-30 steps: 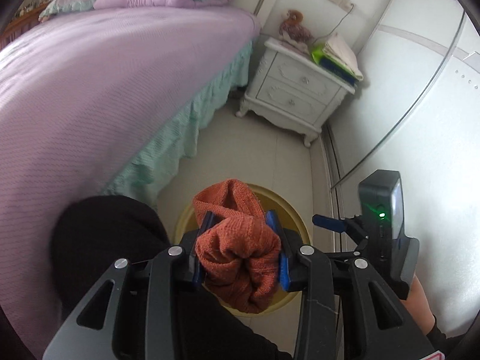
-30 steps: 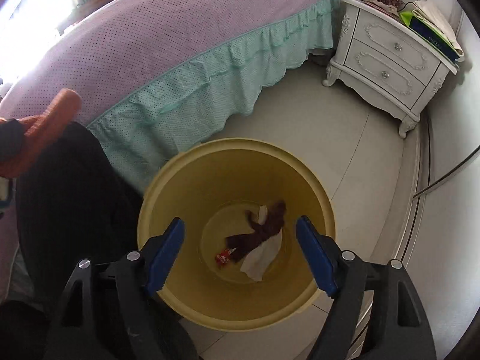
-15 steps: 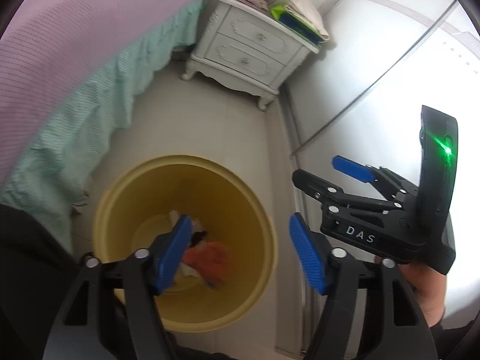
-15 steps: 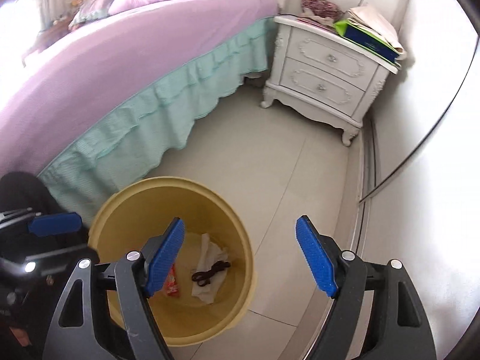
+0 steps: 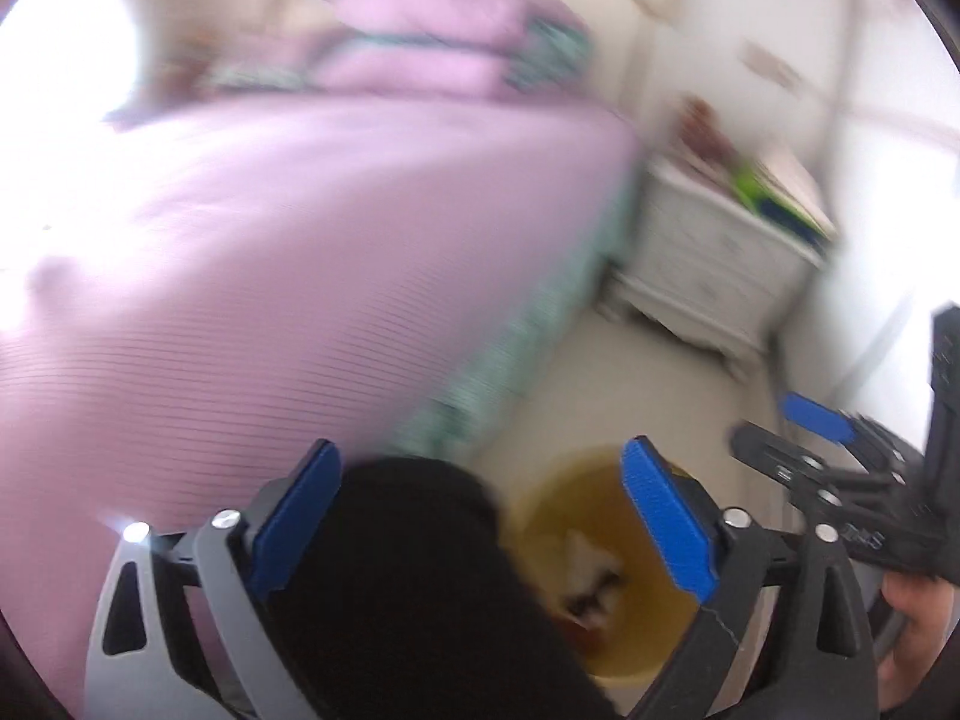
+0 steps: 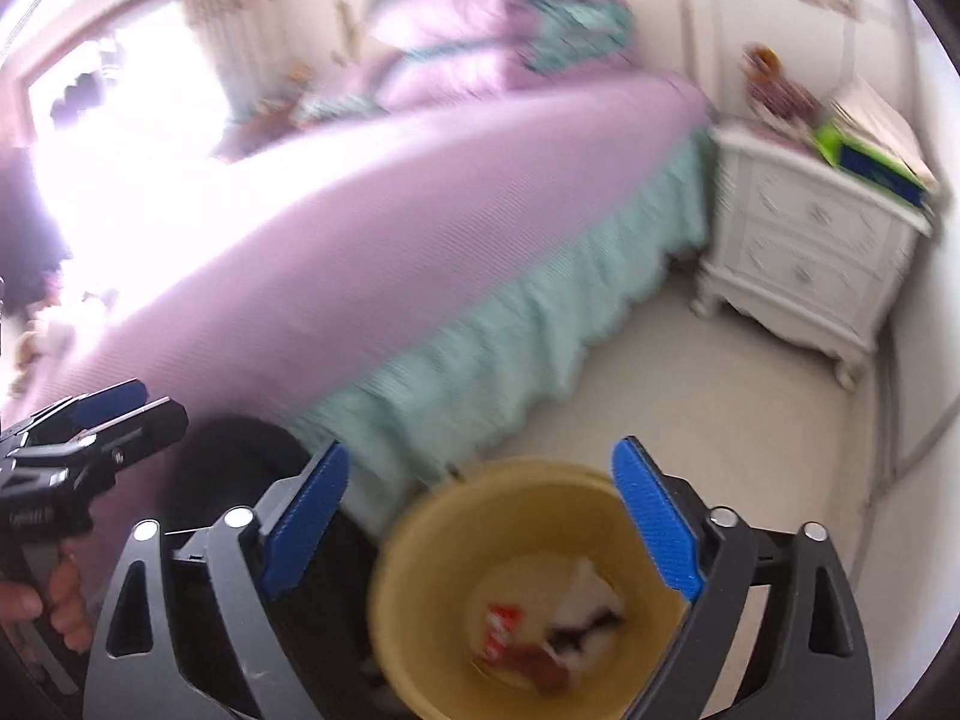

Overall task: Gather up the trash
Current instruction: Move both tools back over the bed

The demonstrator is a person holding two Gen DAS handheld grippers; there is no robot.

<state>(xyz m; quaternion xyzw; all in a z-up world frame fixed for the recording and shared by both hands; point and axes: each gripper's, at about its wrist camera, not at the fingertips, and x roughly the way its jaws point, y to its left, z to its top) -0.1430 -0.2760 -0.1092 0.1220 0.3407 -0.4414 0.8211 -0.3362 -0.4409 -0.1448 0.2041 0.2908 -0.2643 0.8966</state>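
trash in yellow bin, apparently paper, both tongs empty, wide apart

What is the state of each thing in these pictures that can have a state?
left gripper: open, nothing between its fingers; jaws have just been opening.
right gripper: open, empty; jaws have just been opening.
yellow bin: upright on the floor, no lid, trash lying at its bottom.
red wrapper: inside the bin.
white paper: inside the bin.
nightstand: drawers closed, things stacked on top.
bed: made, purple cover smooth.
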